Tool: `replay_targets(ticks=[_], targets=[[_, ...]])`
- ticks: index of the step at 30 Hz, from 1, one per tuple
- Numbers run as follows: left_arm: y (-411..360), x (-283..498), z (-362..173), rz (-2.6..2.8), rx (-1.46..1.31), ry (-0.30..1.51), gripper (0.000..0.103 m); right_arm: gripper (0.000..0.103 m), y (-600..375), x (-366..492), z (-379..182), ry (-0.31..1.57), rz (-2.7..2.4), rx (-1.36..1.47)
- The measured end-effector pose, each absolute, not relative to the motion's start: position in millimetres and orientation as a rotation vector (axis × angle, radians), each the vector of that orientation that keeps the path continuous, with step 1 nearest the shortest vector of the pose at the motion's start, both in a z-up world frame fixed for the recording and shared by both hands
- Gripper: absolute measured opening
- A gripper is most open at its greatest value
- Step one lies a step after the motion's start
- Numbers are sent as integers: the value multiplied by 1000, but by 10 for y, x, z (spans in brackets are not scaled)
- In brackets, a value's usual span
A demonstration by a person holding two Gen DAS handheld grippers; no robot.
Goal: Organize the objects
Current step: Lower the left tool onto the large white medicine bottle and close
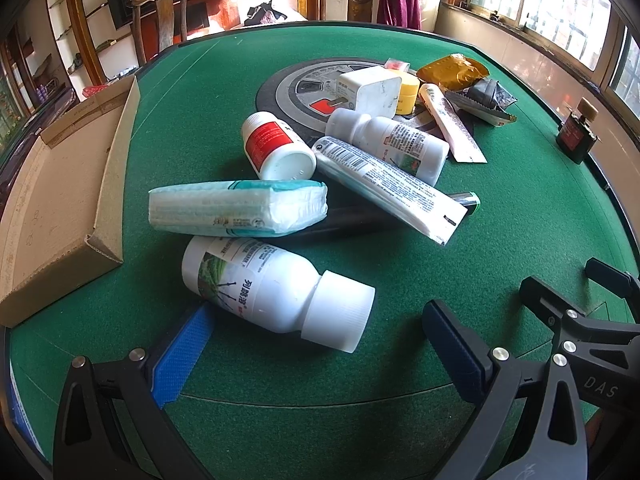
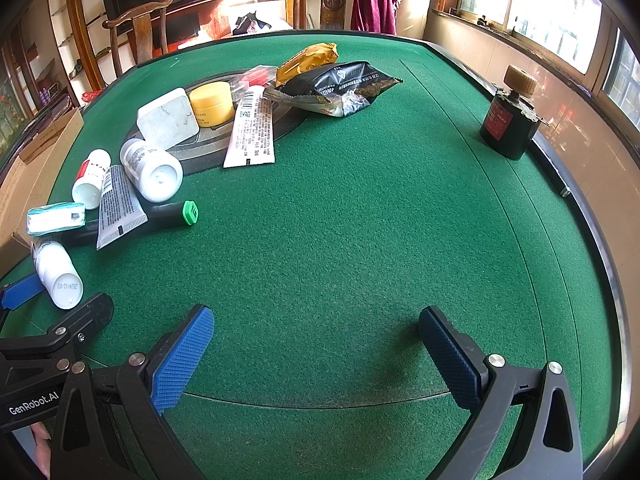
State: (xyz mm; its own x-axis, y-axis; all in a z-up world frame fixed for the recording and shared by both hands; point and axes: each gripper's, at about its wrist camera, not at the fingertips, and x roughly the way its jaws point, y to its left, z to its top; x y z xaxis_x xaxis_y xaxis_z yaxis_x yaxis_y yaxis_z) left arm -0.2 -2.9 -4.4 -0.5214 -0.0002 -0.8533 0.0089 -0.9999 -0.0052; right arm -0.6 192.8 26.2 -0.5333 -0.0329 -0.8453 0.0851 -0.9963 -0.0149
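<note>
The left hand-held gripper (image 1: 316, 354) sits low over the green desk (image 1: 500, 240) with its fingers spread wide apart, and the nearest white bottle (image 1: 276, 292) lies on its side between them. The left blue pad is just beside the bottle's base; whether it touches I cannot tell. The right pad stands clear of the cap. That placement reads as lining up for a pick, with nothing clamped yet. The bottle's long axis runs slantwise across the gripper's opening, base up and to the left, ribbed white cap pointing down and to the right toward the right finger. A squeeze would likely meet it at an angle, so it may roll or pivot.

The right hand-held gripper (image 2: 316, 354) is also spread open and empty, hovering over bare felt well apart from the clutter, probably waiting its turn.

Just beyond the bottle lies a flat tissue pack (image 1: 238, 210), lengthwise left to right, resting on a dark pen with a green cap (image 2: 190, 213). Behind them a long tube (image 1: 390, 188) leans across two more white bottles, all tipped over in a loose heap.

At the left edge an open cardboard box (image 1: 52, 208) waits, seemingly the place for these things. Far right, a dark ink bottle (image 2: 508, 126) stands upright alone.
</note>
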Motion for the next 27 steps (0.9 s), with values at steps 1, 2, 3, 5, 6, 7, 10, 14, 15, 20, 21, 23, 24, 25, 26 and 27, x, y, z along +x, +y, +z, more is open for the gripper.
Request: replay_targets(ticks=[1, 2, 3, 5, 6, 7, 10, 14, 15, 20, 21, 23, 24, 25, 26, 27], targets=[[-22, -4, -43, -2737, 1536, 12, 103, 103, 1927, -7, 261, 84, -2692, 1482], [-18, -2, -44, -2737, 1537, 11, 103, 103, 1928, -8, 261, 83, -2692, 1482], [1, -12, -35, -2739, 1539, 11, 103, 103, 1928, -11, 260, 83, -2691, 1482], [13, -21, -23, -2745, 1555, -1, 103, 103, 1933, -25, 255, 95, -2679, 1478], [-5, -18, -19, -2745, 1567, 0, 103, 103, 1936, -30, 256, 109, -2663, 1479], [-35, -5, -11, -2742, 1571, 10, 103, 103, 1957, -53, 260, 120, -2633, 1490], [-169, 65, 48, -2780, 1589, 119, 103, 103, 2041, -61, 310, 126, -2582, 1512], [-317, 178, 90, -2797, 1562, 186, 103, 102, 2162, 24, 593, 189, -2694, 1369], [-350, 189, 97, -2799, 1565, 223, 103, 102, 2179, 25, 699, 181, -2717, 1322], [-419, 252, 155, -2788, 1534, 273, 103, 103, 2094, -139, 1217, 42, -2742, 1105], [-412, 269, 170, -2785, 1527, 258, 103, 103, 2018, -179, 1287, 36, -2740, 1052], [-379, 300, 200, -2786, 1494, 214, 103, 103, 1858, -304, 1336, 46, -2742, 980], [-376, 308, 196, -2771, 1491, 195, 103, 103, 1826, -337, 1314, 20, -2728, 936], [-392, 309, 188, -2762, 1502, 205, 103, 103, 1816, -355, 1249, -14, -2718, 882], [-413, 300, 182, -2760, 1506, 241, 103, 103, 1815, -358, 1178, -22, -2710, 870], [-456, 277, 176, -2744, 1502, 290, 103, 102, 1813, -393, 1078, -3, -2691, 901]])
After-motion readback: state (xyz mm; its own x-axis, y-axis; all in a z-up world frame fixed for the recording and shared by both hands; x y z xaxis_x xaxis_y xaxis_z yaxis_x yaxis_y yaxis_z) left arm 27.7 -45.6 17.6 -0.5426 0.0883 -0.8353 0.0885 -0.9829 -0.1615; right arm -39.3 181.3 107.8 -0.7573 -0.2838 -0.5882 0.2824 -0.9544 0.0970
